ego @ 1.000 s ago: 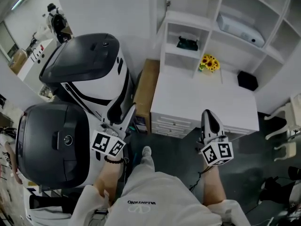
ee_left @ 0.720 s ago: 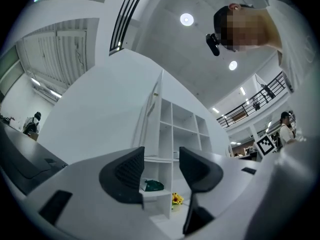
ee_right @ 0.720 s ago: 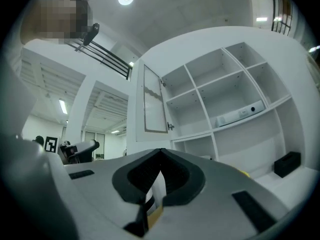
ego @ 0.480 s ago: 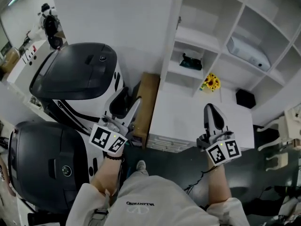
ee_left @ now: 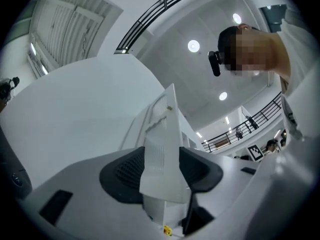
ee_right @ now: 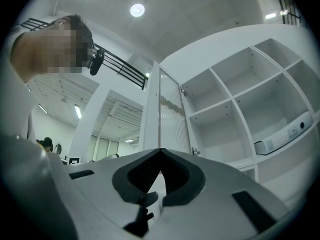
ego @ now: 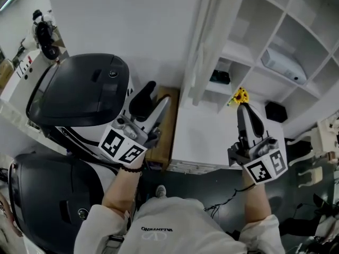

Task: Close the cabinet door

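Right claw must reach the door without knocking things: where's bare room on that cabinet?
Bare: the white countertop between the open door and the right claw. Crowded: its back corner, with sunflowers and a black box; the shelves above hold a black item and a white device.

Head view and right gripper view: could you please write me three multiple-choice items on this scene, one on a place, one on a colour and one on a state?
1. Where do the small yellow flowers stand?
A. on the flat white countertop
B. on a top shelf
C. on the floor

2. What colour is the tall ribbed cabinet door?
A. black
B. white
C. brown

3. How do the jaws of the right tool stand?
A. wide apart
B. shut on the door
C. together, holding nothing

Answers: 1 A, the flowers sit at the countertop's back edge; 2 B, the door's panel shows white in both views; 3 C, the jaws meet at their tips with nothing between.
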The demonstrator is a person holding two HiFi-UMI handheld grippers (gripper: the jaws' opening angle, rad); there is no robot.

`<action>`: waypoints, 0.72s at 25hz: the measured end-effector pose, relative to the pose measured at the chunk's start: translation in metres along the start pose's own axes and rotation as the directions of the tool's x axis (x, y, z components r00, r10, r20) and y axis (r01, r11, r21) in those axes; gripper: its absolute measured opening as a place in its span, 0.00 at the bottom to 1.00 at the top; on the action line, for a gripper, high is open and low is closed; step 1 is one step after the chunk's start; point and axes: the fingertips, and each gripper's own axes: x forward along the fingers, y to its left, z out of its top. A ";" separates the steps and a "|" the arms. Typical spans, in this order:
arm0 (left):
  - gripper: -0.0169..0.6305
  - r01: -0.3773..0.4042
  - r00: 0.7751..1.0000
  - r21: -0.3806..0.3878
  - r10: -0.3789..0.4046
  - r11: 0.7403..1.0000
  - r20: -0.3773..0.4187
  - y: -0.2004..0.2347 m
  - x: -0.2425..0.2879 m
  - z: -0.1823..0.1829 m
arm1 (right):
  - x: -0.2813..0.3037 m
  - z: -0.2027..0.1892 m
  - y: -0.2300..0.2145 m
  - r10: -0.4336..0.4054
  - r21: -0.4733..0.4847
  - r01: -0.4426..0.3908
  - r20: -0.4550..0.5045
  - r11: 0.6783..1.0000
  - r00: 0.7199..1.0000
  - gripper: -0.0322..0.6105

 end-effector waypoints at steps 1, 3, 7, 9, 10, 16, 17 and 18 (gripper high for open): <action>0.36 0.019 1.000 -0.012 -0.019 1.000 0.010 0.001 0.004 0.004 | 0.004 0.003 0.002 0.003 0.002 -0.003 0.008 1.000 1.000 0.06; 0.35 0.062 0.998 -0.037 -0.061 0.997 0.028 0.000 0.013 0.012 | 0.013 0.009 0.006 0.014 0.002 -0.014 0.023 1.000 1.000 0.06; 0.34 0.152 0.987 -0.086 -0.147 0.985 0.058 -0.005 0.033 0.027 | 0.030 0.026 0.013 0.047 0.011 -0.048 0.064 0.999 0.997 0.06; 0.34 0.188 0.981 -0.104 -0.181 0.977 0.070 -0.008 0.044 0.032 | 0.038 0.034 0.015 0.065 0.024 -0.067 0.084 0.997 0.994 0.06; 0.34 0.204 0.978 -0.114 -0.196 0.972 0.076 -0.009 0.050 0.035 | 0.042 0.038 0.016 0.077 0.027 -0.079 0.091 0.996 0.993 0.06; 0.34 0.283 0.957 -0.153 -0.268 0.947 0.111 -0.015 0.087 0.051 | 0.066 0.061 0.022 0.165 0.035 -0.171 0.130 0.985 0.978 0.06; 0.34 0.292 0.954 -0.154 -0.277 0.944 0.113 -0.016 0.093 0.053 | 0.069 0.064 0.021 0.177 0.039 -0.184 0.135 0.982 0.975 0.06; 0.34 0.299 0.952 -0.154 -0.283 0.942 0.115 -0.017 0.098 0.054 | 0.072 0.067 0.021 0.187 0.041 -0.195 0.138 0.980 0.973 0.06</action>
